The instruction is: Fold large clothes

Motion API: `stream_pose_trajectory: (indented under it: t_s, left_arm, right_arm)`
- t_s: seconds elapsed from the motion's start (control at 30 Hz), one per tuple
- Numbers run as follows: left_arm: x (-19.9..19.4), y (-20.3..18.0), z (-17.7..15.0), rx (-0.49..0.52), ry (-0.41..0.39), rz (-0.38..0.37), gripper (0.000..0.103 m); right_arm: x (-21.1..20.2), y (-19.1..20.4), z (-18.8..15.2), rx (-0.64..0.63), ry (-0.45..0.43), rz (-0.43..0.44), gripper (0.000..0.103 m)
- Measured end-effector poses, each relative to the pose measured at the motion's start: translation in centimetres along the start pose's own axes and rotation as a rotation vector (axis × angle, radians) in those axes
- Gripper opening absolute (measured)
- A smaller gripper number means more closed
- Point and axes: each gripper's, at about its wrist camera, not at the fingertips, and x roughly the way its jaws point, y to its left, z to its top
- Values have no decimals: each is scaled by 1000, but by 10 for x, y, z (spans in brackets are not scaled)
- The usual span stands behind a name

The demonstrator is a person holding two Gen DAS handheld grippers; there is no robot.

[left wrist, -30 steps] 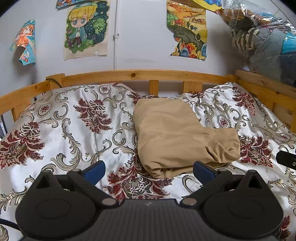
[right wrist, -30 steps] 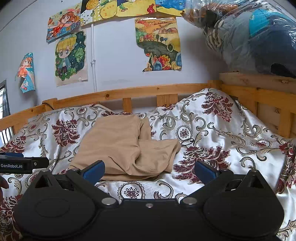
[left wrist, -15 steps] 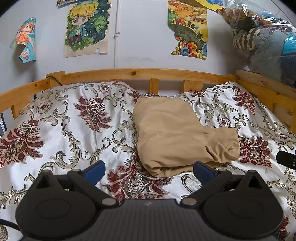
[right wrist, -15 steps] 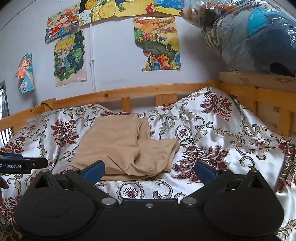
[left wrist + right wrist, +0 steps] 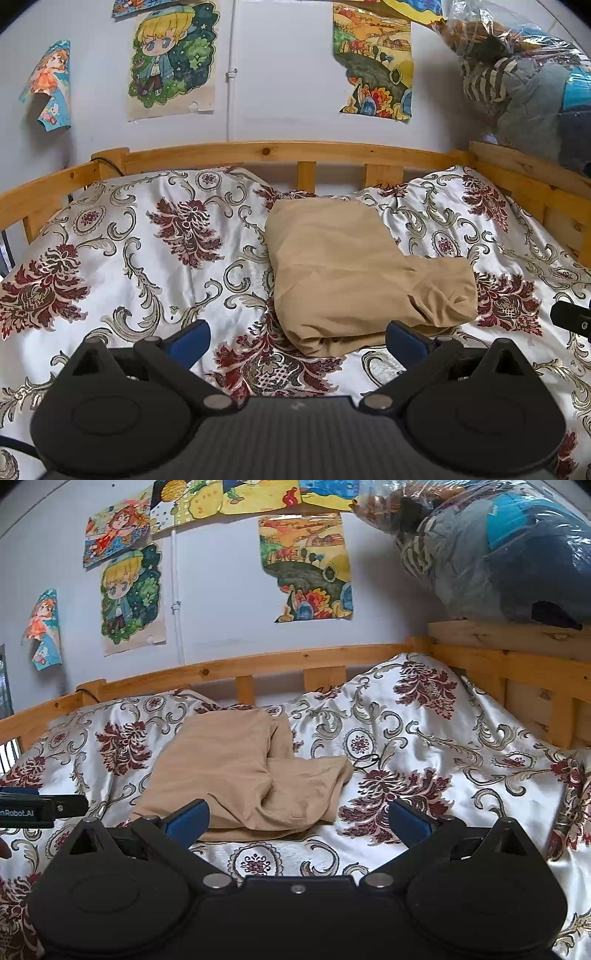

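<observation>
Both jaws wide open, empty | folded tan garment (image 5: pixel 354 273) on bedspread (image 5: pixel 129 266), just ahead of them

Soft, even daylight, mild sheen on the satin bedspread (image 5: pixel 122 258), sharp focus, strong fisheye bending at edges.

A home bedroom is shown: a wooden bed frame (image 5: pixel 280 151) is covered with a floral bedspread (image 5: pixel 155 251), cartoon posters (image 5: pixel 171 59) are stuck on the white wall (image 5: pixel 280 74), and bagged clothes (image 5: pixel 498 554) are stored on a wooden ledge (image 5: pixel 509 635).
</observation>
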Motion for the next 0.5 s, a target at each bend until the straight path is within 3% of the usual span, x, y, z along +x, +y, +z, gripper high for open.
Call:
stream_pose_trajectory:
  t_s: [0.17, 0.5]
  left_arm:
    - [-1, 0, 0, -2, -11, -14, 102]
    - [-2, -4, -2, 25, -32, 68, 102]
  right_arm:
    - [1, 1, 0, -7, 8, 7, 102]
    - [3, 0, 1, -5, 13, 6, 102]
